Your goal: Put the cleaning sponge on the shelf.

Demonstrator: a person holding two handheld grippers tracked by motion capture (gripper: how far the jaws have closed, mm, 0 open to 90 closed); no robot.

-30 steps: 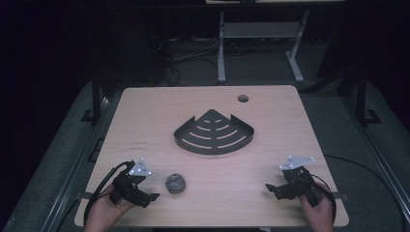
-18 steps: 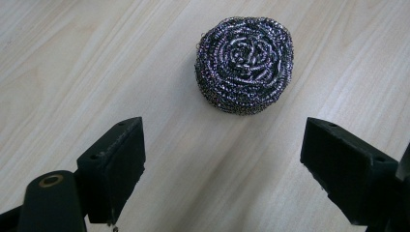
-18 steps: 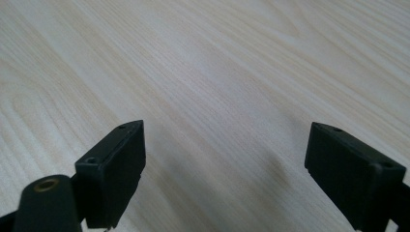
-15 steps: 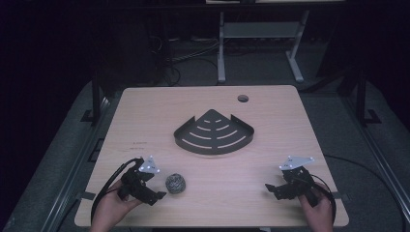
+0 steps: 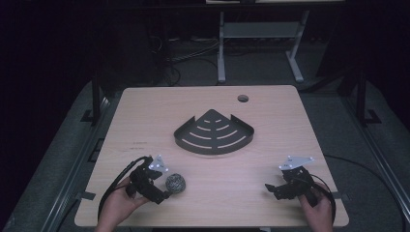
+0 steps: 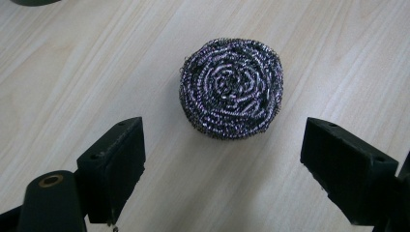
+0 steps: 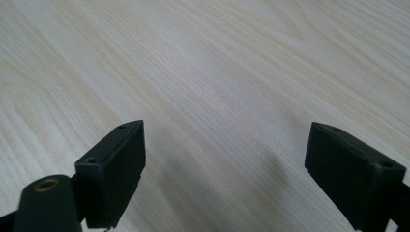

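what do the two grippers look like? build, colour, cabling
Both are black handheld units. Left gripper and right gripper each carry a grey three-cornered plate on top and trail a black looping cable. Jaws are blocky black pads with small holes; a brass-ringed hole sits beside one jaw. No sleeves visible.

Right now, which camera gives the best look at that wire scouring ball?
The left gripper view: the steel wool scourer sits close up, coiled strands clear, just ahead of the open left gripper. In the high view it is a small grey ball beside that gripper. The right gripper view looks at bare table.
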